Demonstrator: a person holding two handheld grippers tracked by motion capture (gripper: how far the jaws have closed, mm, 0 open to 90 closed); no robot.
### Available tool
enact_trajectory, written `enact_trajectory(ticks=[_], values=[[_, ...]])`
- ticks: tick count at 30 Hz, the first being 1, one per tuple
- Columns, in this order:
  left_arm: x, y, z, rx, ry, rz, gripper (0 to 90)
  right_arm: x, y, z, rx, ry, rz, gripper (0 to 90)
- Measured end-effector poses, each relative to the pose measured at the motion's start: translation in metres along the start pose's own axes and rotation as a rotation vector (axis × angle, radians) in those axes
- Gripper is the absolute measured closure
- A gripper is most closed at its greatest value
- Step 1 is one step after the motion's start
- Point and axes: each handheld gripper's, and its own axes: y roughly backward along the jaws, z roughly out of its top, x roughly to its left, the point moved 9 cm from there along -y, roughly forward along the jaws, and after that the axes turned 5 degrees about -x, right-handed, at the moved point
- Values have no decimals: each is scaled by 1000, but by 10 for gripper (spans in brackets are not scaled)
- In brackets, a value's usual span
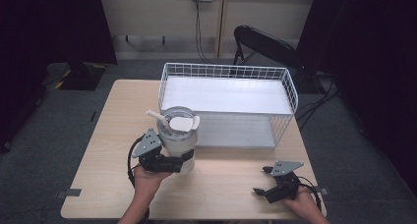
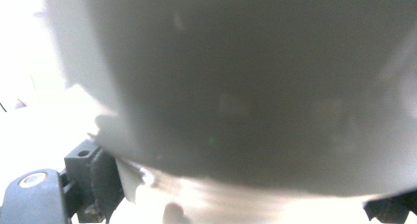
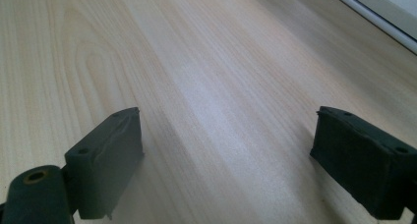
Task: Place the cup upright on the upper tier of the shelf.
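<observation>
The left gripper (image 1: 184, 160) clamped the lower body of the white lidded tumbler (image 1: 178, 135), which stood on the wooden table (image 1: 108, 135) just near of the wire rack (image 1: 228, 103). The right gripper (image 1: 263, 181) rested near-right, jaws spread wide with nothing between them.

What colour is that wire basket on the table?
White; the wire basket shows best in the high view.
</observation>
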Motion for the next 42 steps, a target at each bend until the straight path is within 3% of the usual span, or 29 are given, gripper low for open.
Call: enact_trajectory(ticks=[42], values=[[8,-26,60,18,45,-6,103,0,0,0,0,0,0,110]])
